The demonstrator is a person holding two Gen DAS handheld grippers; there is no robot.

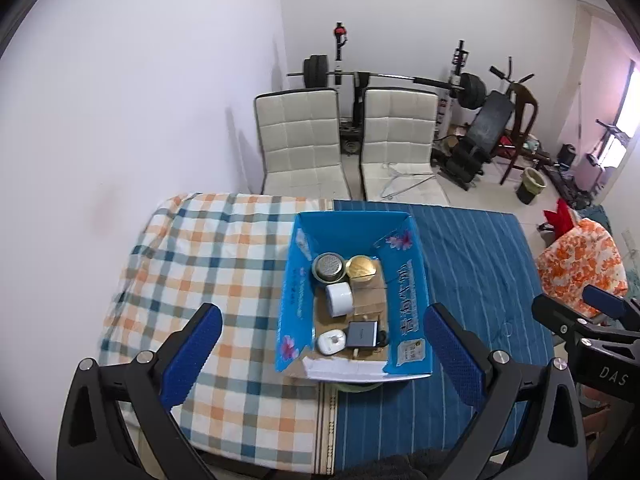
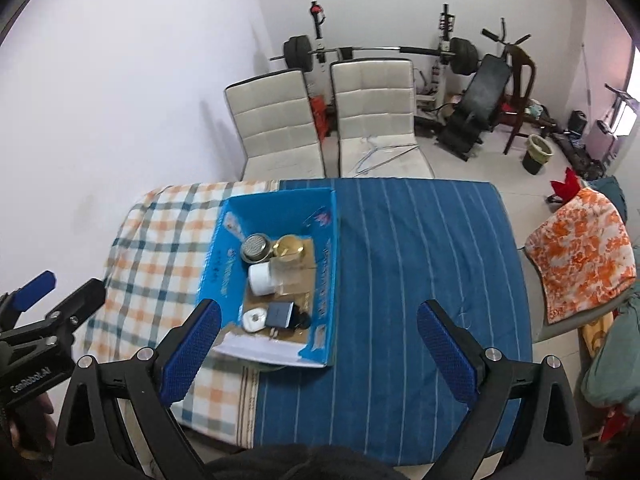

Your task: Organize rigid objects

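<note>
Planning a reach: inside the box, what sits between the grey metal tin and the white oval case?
A white jar lies on its side between them in the box, clearest in the left wrist view.

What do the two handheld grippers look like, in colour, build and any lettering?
Both match: the left gripper and right gripper have black angular frames, silver screws and blue textured pads. Body lettering reads "DAS" on the right gripper, "GenRobot.AI" on the left.
</note>
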